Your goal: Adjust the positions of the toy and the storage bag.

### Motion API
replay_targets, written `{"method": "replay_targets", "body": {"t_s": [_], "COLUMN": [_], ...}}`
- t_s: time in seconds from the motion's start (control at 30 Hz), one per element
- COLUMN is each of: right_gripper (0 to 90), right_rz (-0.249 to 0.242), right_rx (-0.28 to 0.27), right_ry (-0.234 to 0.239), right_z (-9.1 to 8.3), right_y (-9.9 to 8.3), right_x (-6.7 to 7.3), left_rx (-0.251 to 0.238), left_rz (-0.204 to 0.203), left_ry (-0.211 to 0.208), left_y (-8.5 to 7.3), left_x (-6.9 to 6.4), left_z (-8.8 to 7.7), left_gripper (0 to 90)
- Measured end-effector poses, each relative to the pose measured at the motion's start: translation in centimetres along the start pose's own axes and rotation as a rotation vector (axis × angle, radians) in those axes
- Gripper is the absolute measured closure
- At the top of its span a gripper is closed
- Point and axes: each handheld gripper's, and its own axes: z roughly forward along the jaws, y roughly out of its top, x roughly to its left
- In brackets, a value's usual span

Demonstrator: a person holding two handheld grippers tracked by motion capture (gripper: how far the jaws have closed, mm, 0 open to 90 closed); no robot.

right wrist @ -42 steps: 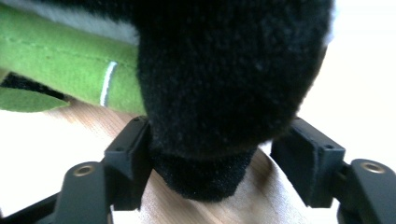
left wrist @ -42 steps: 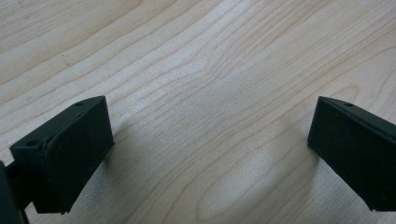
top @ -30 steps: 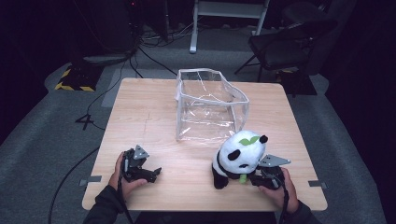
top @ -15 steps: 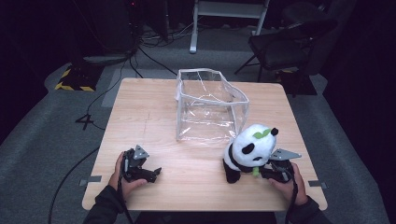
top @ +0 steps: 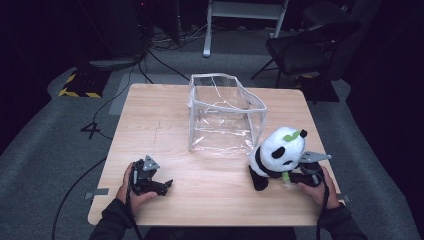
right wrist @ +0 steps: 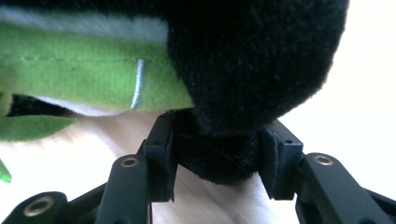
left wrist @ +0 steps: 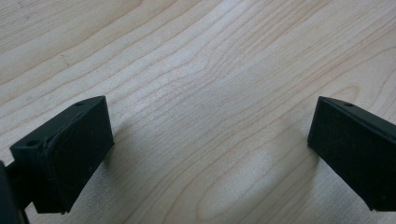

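Note:
A plush panda (top: 278, 153) with a green leaf on its head sits at the table's right front, just right of the clear bag. My right gripper (top: 295, 176) is behind it, shut on a black limb of the panda (right wrist: 219, 158); both pads press into the fur, beside a green plush stalk (right wrist: 88, 84). My left gripper (top: 162, 186) rests at the left front of the wooden table (top: 150, 130), held in a hand. Its jaws stand wide open over bare wood (left wrist: 205, 140), with nothing between the pads.
A clear plastic bag (top: 223, 112) with an open top stands at the table's middle back. A black chair (top: 310, 45) and a white frame stand beyond the far edge. Cables run over the grey floor at the left.
My right gripper has carried the panda rightward along the front of the table, out from before the bag. The left gripper has stayed put.

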Motion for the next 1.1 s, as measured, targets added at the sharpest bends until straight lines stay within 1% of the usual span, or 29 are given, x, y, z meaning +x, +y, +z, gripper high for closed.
{"method": "replay_targets", "body": {"t_s": [0.07, 0.1, 0.13, 0.2, 0.23, 0.27, 0.3, 0.33, 0.4, 0.5, 0.57, 0.6, 0.63, 0.7, 0.73, 0.8, 0.83, 0.87, 0.93, 0.97, 1.0, 1.03, 1.07, 1.1], "right_gripper": [54.2, 54.2, 54.0, 53.9, 53.5, 53.5, 52.9, 52.9, 52.2, 46.3, 45.9, 43.1, 36.5, 35.8, 30.3, 29.5, 29.8, 31.3, 32.2, 33.4, 33.4, 35.2, 36.3, 36.7], "right_rz": [0.008, 0.008, 0.011, 0.011, 0.023, 0.023, 0.037, 0.037, 0.043, 0.056, 0.059, 0.061, 0.067, 0.07, 0.084, 0.107, 0.112, 0.124, 0.108, 0.1, 0.1, 0.098, 0.102, 0.094], "right_rx": [0.0, 0.0, 0.006, 0.007, 0.009, 0.009, 0.007, 0.007, 0.004, 0.007, 0.005, 0.003, -0.003, -0.011, -0.039, -0.061, -0.073, -0.085, -0.085, -0.096, -0.096, -0.127, -0.136, -0.138], "right_ry": [0.008, 0.008, 0.004, 0.005, -0.008, -0.008, -0.018, -0.018, -0.033, -0.058, -0.056, -0.054, -0.072, -0.078, -0.083, -0.099, -0.116, -0.12, -0.125, -0.124, -0.124, -0.093, -0.073, -0.055], "right_z": [0.0, 0.0, 0.0, 0.0, 0.0, 0.0, 0.0, 0.0, 0.0, -0.1, -0.2, -0.2, -0.5, -0.8, -1.5, -2.4, -2.9, -3.3, -4.2, -4.6, -4.6, -5.3, -5.4, -5.5], "right_y": [0.0, 0.0, 0.1, 0.1, 0.2, 0.2, 0.2, 0.2, 0.0, -0.1, -0.1, -0.2, -0.2, -0.2, -0.4, -0.6, -0.8, -1.1, -1.4, -1.5, -1.5, -1.5, -1.4, -1.3], "right_x": [-0.6, -0.6, -1.2, -1.4, -1.9, -1.9, -2.3, -2.3, -2.8, -2.9, -3.0, -2.9, -2.8, -2.8, -2.7, -2.6, -2.4, -2.1, -1.1, -0.6, -0.6, 0.4, 0.8, 1.4], "left_rx": [0.001, 0.001, 0.001, 0.0, 0.0, 0.0, 0.001, 0.0, 0.0, 0.0, 0.001, 0.001, 0.0, 0.001, 0.0, -0.001, 0.0, 0.001, 0.001, 0.001, 0.001, 0.001, 0.001, 0.001], "left_rz": [0.001, 0.001, 0.0, 0.002, 0.002, 0.001, 0.001, 0.001, 0.0, 0.001, 0.001, 0.001, 0.001, 0.001, 0.002, 0.0, 0.002, -0.001, -0.001, 0.0, 0.0, -0.001, -0.001, -0.001], "left_ry": [0.002, 0.002, 0.0, 0.001, 0.002, 0.002, 0.001, 0.002, 0.0, 0.001, 0.002, 0.002, 0.002, 0.002, 0.001, -0.003, -0.003, -0.005, -0.005, -0.005, -0.005, -0.005, -0.005, -0.004], "left_y": [0.0, 0.0, 0.0, 0.0, 0.0, 0.0, 0.0, 0.0, 0.0, 0.0, 0.0, 0.0, 0.0, 0.0, 0.0, -0.1, -0.1, -0.1, -0.1, -0.1, -0.1, -0.1, -0.1, -0.1], "left_x": [0.0, 0.0, 0.0, 0.0, 0.0, 0.0, 0.0, 0.0, 0.0, 0.0, 0.0, 0.0, 0.0, 0.0, 0.0, 0.0, 0.0, 0.0, -0.1, 0.0, 0.0, -0.1, -0.1, -0.1], "left_z": [0.0, 0.0, 0.0, 0.0, 0.0, 0.0, 0.0, 0.0, 0.0, 0.0, 0.0, 0.0, 0.0, 0.0, 0.0, 0.0, -0.1, -0.1, -0.1, -0.1, -0.1, -0.1, -0.1, -0.1], "left_gripper": [0.2, 0.2, 0.2, 0.2, 0.2, 0.2, 0.2, 0.2, 0.2, 0.2, 0.2, 0.2, 0.2, 0.2, 0.3, 0.5, 0.5, 0.5, 0.5, 0.5, 0.5, 0.5, 0.5, 0.5]}}
